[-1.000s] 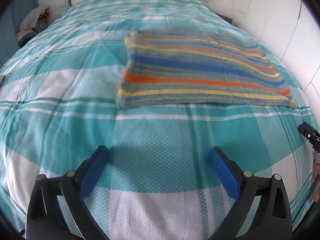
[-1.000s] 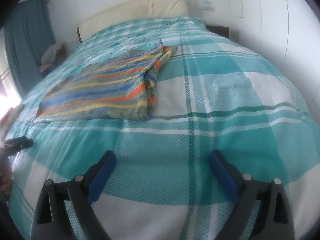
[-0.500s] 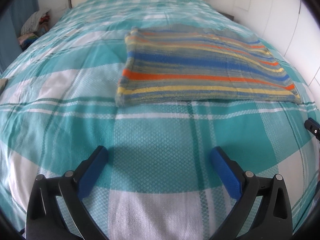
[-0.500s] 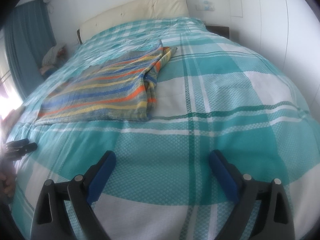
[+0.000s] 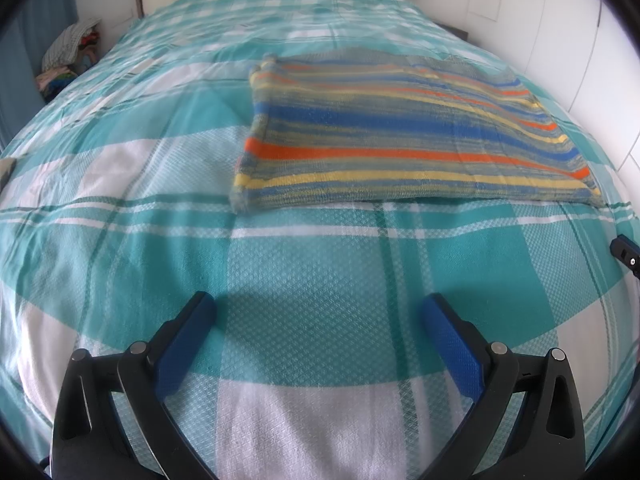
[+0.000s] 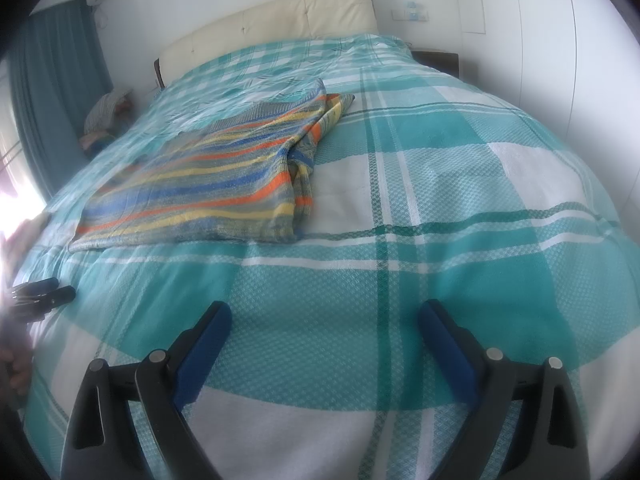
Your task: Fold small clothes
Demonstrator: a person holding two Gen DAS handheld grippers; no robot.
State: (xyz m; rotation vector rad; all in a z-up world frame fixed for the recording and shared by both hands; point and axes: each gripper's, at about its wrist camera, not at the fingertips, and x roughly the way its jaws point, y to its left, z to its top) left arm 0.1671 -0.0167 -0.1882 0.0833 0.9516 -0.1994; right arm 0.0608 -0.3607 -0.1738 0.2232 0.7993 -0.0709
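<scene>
Since a second ago I have eased my left gripper [image 5: 316,320] a little to the left and back, so the striped knit garment [image 5: 404,140] now sits further toward one o'clock in its view, and my right gripper's tip [image 5: 626,254] has slid out to the rim at three o'clock. My right gripper [image 6: 324,326] has barely shifted. Both of my tools are released, blue pads spread wide over bare teal plaid bedspread [image 5: 320,272], gripping nothing. The garment [image 6: 224,184] lies flat on the bed, at eleven o'clock from my right gripper, well apart from both. In the right view my left gripper [image 6: 42,298] shows at nine o'clock. A cream headboard [image 6: 276,20] stands at twelve.
</scene>
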